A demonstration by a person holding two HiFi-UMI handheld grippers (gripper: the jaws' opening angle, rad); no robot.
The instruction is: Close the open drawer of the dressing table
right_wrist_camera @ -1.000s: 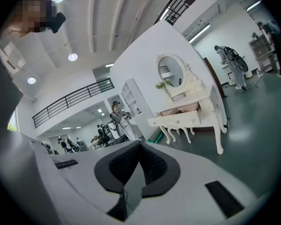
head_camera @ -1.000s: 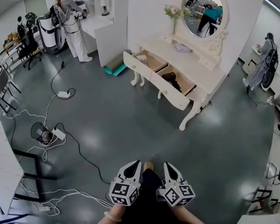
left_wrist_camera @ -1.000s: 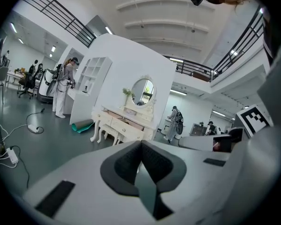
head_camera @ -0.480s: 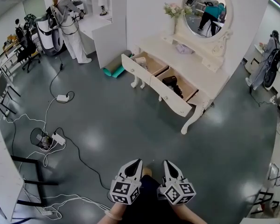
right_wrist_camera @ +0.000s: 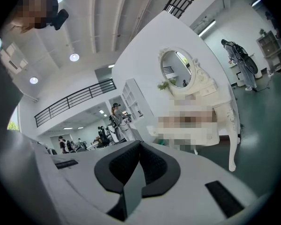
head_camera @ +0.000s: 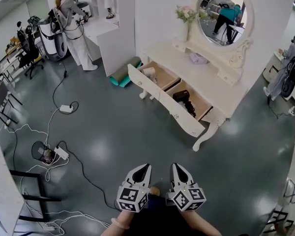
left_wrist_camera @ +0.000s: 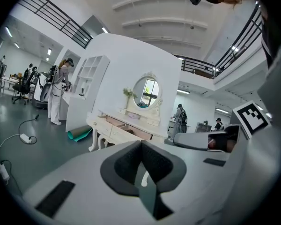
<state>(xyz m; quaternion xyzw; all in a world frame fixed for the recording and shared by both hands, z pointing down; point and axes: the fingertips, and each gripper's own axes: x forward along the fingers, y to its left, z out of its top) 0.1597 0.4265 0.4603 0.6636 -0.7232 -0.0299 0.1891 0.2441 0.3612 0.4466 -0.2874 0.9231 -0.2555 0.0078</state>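
Note:
The white dressing table (head_camera: 214, 80) with an oval mirror (head_camera: 223, 14) stands against the wall at the upper right, a few steps away. Two of its drawers are pulled out. The left drawer (head_camera: 150, 77) holds a small pale item, and the right drawer (head_camera: 184, 107) holds a dark thing. My left gripper (head_camera: 141, 170) and right gripper (head_camera: 178, 170) are side by side at the bottom, both shut and holding nothing, far short of the drawers. The table also shows small in the left gripper view (left_wrist_camera: 124, 124) and partly blurred in the right gripper view (right_wrist_camera: 220, 109).
Cables and power strips (head_camera: 65, 108) trail over the grey floor at the left. A rolled green mat (head_camera: 123, 73) lies beside the table's left end. A person (head_camera: 73, 26) stands at a white desk at the back left. Another person (head_camera: 285, 75) stands at the right.
The head view has drawn a little closer to the dressing table, which now sits slightly lower and further right. Both grippers stay shut, low in front of the body.

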